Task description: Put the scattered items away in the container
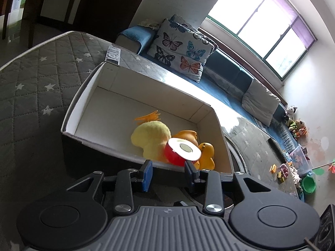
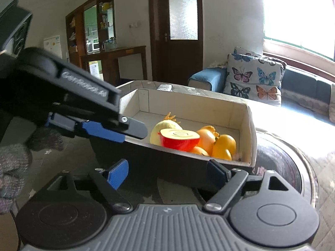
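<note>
White on the inside and dark on the outside, the cardboard box (image 1: 108, 96) stood on the bench (image 1: 31, 87), which was covered with a grey quilted cloth with white stars. All the toys that could be seen on the bench lay together in the near right corner of the box: a pale yellow plush toy (image 1: 150, 138) with an orange tuft, a red half apple (image 1: 180, 152) with its pale cut face turned up, an orange plush part (image 1: 187, 136) behind it, and a yellow rubber duck (image 1: 207, 153) just beside the right wall. In the right wrist view the same group was seen, with the half apple (image 2: 179, 139) in front and the duck (image 2: 224, 146) at its right. The left gripper (image 1: 169, 171) hung just outside the near wall of the box, its fingers (image 1: 147, 174) about half apart and holding nothing. The right gripper (image 2: 167, 172) was also before the near wall, lower, its fingers (image 2: 117, 173) spread wide and empty; the dark wall of the box was seen between them, but the pads did not press on it. The left gripper (image 2: 113, 129) reached in from the left in that view, over the rim of the box. A remote control (image 1: 113, 55) lay on the bench behind the box. Further away stood a blue sofa (image 1: 226, 71) with a butterfly cushion (image 1: 180, 52), under a bright window (image 1: 261, 16).
</note>
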A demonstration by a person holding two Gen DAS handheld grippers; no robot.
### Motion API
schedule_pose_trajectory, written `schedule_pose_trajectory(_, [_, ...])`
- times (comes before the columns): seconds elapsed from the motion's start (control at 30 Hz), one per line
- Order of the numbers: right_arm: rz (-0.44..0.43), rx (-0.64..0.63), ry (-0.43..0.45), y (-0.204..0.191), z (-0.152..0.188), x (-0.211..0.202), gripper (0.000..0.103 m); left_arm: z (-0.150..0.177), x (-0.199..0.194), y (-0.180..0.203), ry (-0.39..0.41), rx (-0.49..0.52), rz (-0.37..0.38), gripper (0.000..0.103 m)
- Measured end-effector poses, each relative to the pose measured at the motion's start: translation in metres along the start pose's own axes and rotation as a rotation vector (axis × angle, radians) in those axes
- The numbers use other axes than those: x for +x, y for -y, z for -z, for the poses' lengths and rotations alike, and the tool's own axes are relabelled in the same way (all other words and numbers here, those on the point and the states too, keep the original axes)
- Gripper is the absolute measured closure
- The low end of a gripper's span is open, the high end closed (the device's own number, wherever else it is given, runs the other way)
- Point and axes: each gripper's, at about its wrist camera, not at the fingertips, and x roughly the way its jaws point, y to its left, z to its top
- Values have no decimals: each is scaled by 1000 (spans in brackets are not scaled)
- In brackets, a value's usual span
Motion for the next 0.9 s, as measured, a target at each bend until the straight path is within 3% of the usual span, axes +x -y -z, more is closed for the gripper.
schedule_pose_trajectory(0.07, [-2,16,-3,0,3,-3,8,4,-4,-1,6,3,-2,66])
schedule_pose_trajectory(0.33, [16,36,-8,-2,11,-13,1,18,-12,0,14,22,-22,66])
schedule_pose_trajectory(0.9, [37,63,-48,-5,26,-14,0,40,-15,-2,45,79,-96,67])
